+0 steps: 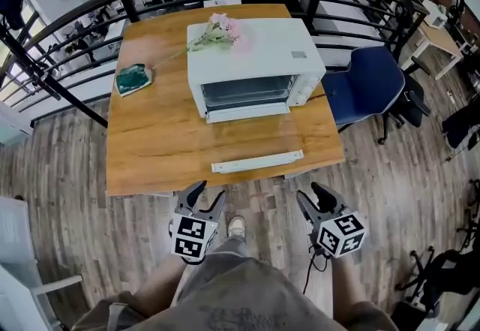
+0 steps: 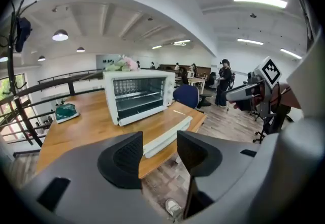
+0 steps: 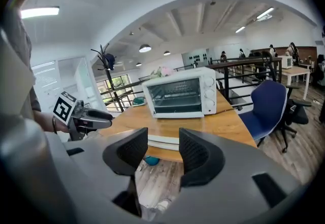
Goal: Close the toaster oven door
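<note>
Wooden table (image 1: 150, 149) has the white toaster oven (image 1: 262, 52) at its far middle, with the glass door (image 1: 255, 138) dropped flat toward the near edge. The left gripper (image 1: 211, 189) and right gripper (image 1: 307, 193) hang just off the near side. Both have their jaws apart and empty.

We are looking at a white toaster oven (image 1: 259, 55) sitting upright toward the far side of the wooden table (image 1: 150, 142). Its glass door (image 1: 251, 138) is lying fully open and flat toward us, its white handle bar (image 1: 257, 162) resting near the table's front edge.
</note>
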Demonstrator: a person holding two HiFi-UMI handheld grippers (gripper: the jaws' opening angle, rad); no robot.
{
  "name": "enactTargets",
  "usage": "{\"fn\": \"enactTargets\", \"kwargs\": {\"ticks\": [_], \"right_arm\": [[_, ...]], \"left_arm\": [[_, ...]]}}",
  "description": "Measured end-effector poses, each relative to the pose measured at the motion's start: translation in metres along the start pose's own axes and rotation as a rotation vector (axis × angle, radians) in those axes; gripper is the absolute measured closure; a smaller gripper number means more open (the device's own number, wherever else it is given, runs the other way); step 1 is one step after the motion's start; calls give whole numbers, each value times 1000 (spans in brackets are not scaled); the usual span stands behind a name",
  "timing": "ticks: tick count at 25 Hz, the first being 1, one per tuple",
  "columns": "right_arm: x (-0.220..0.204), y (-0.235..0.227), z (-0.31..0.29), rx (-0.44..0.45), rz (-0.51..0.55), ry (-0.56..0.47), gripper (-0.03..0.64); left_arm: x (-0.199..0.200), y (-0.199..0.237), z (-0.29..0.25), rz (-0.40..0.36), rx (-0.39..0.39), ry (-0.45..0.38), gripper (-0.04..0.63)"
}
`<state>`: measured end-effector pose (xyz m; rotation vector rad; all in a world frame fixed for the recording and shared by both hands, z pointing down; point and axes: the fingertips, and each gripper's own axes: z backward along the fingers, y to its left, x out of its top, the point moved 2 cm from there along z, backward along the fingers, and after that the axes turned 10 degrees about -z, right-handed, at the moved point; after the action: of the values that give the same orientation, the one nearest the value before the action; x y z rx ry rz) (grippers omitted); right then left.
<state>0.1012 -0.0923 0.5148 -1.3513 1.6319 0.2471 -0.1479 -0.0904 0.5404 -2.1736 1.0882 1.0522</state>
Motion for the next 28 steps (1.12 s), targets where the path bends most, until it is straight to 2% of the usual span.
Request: {"fn": "enactTargets", "kwargs": {"ticks": [3,8,12,22,25,28], "right_arm": [[-10,-27,-32,-46,-40,51,426],[-26,-56,-74,-101,-40,125,426],[-46,-75,-99,-128,-46,187,426],[-81,-135,-154,-159,-25,322,426],[-78,-148,-164,-172,-19,305,426],[-72,-153,-174,-134,-4,300,428]], "left_arm": [[-23,15,-25,36,-13,62,383],[-62,33,-61,95,-11,149,383],[-88,35,-78,174,-2,201,383],[-120,37,-121,211,43,323,383],[-120,34,-130,228,37,332,383],[-112,36,-143,261,49,323,383]]}}
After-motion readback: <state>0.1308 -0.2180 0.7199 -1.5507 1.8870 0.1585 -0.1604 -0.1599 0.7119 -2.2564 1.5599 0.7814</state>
